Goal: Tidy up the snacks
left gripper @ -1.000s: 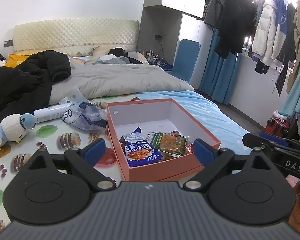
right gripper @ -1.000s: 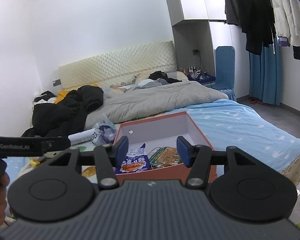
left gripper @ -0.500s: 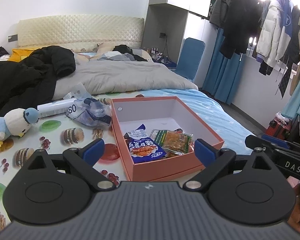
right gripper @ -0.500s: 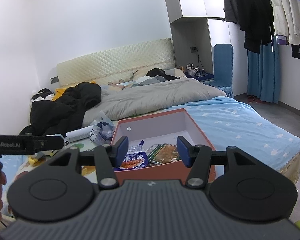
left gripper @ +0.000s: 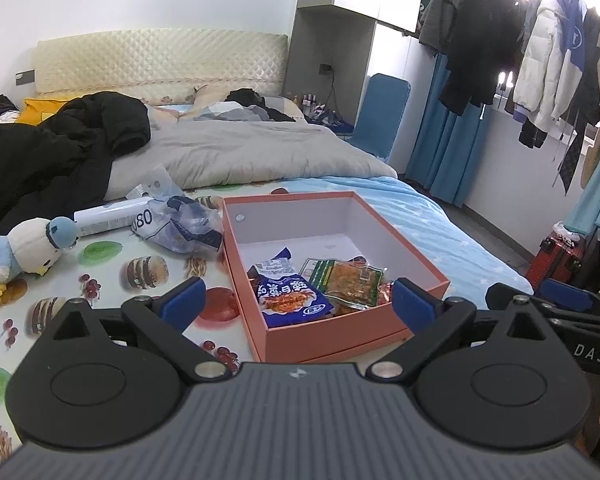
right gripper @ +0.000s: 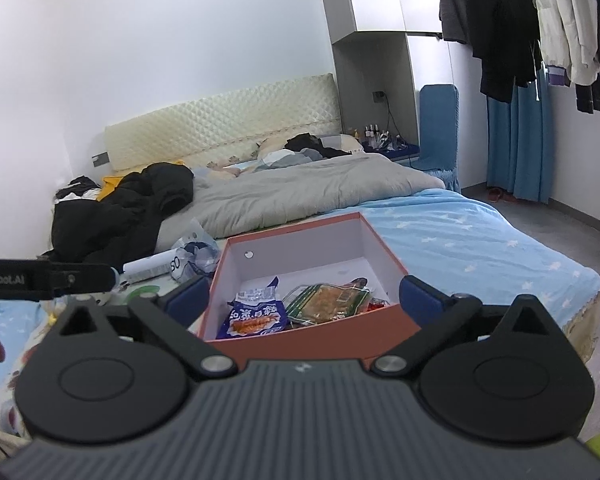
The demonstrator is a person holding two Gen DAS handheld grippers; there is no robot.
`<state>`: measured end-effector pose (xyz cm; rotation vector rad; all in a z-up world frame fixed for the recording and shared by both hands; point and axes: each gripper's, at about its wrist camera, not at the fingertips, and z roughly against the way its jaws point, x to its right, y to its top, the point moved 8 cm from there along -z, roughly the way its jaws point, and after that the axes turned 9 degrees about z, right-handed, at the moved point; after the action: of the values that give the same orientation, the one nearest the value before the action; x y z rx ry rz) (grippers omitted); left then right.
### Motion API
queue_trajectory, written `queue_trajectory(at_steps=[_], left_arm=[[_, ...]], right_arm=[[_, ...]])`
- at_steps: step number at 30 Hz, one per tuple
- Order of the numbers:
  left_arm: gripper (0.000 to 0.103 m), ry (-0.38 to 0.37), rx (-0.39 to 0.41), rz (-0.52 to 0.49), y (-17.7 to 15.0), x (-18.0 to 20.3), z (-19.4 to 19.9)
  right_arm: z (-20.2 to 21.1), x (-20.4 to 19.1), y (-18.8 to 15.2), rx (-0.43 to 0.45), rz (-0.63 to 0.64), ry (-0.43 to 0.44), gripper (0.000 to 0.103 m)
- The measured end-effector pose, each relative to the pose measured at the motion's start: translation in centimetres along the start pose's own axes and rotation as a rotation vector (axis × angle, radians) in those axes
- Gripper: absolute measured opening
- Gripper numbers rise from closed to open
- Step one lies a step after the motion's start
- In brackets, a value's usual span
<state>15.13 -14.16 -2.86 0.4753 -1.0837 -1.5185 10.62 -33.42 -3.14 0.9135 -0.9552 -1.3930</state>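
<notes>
One open, salmon-orange cardboard box [left gripper: 340, 332] with a white inside sits on the bed. It holds at least three snack packets: one blue printed packet [left gripper: 290, 298], one clear packet with a green edge and orange-brown pieces [left gripper: 350, 282], and a red wrapper [left gripper: 384, 291] mostly hidden behind it. Beside the box lie one crumpled clear plastic bag [left gripper: 180, 228], one white tube [left gripper: 112, 220] and one white-and-blue plush bird [left gripper: 24, 250].

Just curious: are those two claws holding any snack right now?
No. The left gripper and right gripper, jaws just opened, are empty; the snacks lie in the box.
</notes>
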Motion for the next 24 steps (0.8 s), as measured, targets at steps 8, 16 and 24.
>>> queue_trajectory(at_steps=[8,16,24], left_arm=[[0.101,0.003,-0.009,-0.004,0.05,0.14,-0.11],[0.101,-0.004,-0.01,0.013,0.37,0.08,0.24],[0.101,0.007,-0.023,0.02,0.53,-0.02,0.27]], right_arm=[[-0.03,-0.02,0.07,0.002,-0.013,0.003,0.103],[0.37,-0.38,0.55,0.013,-0.015,0.024,0.103],[0.41,-0.54,0.82,0.016,-0.017,0.026,0.103]])
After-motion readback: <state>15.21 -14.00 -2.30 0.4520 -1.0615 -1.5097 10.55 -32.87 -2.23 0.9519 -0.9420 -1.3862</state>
